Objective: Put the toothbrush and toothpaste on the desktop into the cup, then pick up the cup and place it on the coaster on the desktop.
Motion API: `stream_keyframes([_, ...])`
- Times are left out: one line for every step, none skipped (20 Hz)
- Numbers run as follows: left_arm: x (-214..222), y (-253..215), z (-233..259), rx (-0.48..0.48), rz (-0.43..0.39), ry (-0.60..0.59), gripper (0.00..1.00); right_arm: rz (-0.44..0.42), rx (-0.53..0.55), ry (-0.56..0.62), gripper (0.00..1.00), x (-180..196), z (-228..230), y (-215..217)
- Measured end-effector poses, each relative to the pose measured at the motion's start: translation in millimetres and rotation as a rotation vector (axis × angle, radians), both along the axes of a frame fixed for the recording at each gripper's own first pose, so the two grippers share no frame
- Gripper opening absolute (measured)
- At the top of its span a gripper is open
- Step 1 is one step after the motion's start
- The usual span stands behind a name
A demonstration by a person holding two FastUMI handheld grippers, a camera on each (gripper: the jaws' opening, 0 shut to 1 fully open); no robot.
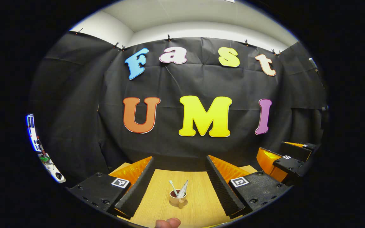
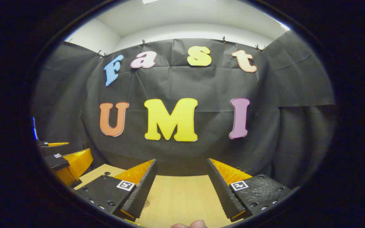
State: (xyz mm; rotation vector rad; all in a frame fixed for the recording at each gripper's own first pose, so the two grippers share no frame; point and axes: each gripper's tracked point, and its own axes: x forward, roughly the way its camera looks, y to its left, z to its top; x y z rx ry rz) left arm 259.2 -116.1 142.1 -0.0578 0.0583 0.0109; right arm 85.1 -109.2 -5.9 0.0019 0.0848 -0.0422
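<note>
The cup (image 1: 178, 199) is standing on the counter (image 1: 198, 186) with toothbrush (image 1: 172, 186) and toothpaste (image 1: 182, 190) inside, seemingly on a dark coaster. Both the left gripper (image 1: 179, 182) and the right gripper (image 2: 181, 185) are hovering with fingers spread, holding nothing; little seems left but checking placement.

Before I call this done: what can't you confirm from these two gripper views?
- Coaster: in the left gripper view the cup hides whatever is under it; a dark rim shows at its base, too small to tell.
- Toothbrush and toothpaste: their lower parts sit inside the cup.
- Desktop near edge: cut off, right gripper view.
</note>
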Motion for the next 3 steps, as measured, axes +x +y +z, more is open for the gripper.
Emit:
stream_keyframes([0.6, -1.8, 0.1, -0.001, -0.001, 0.001, 0.99, 0.001, -0.001, 0.006, 0.93, 1.5, -0.5, -0.7])
stream_keyframes([0.8, -3.2, 0.8, -0.001, -0.001, 0.001, 0.99, 0.004, -0.003, 0.013, 0.94, 1.9, -1.5, -0.1])
stream_keyframes([1.5, -5.0, 1.4, -0.001, -0.004, 0.004, 0.99, 0.008, -0.003, 0.024, 0.94, 3.0, -3.1, 0.0])
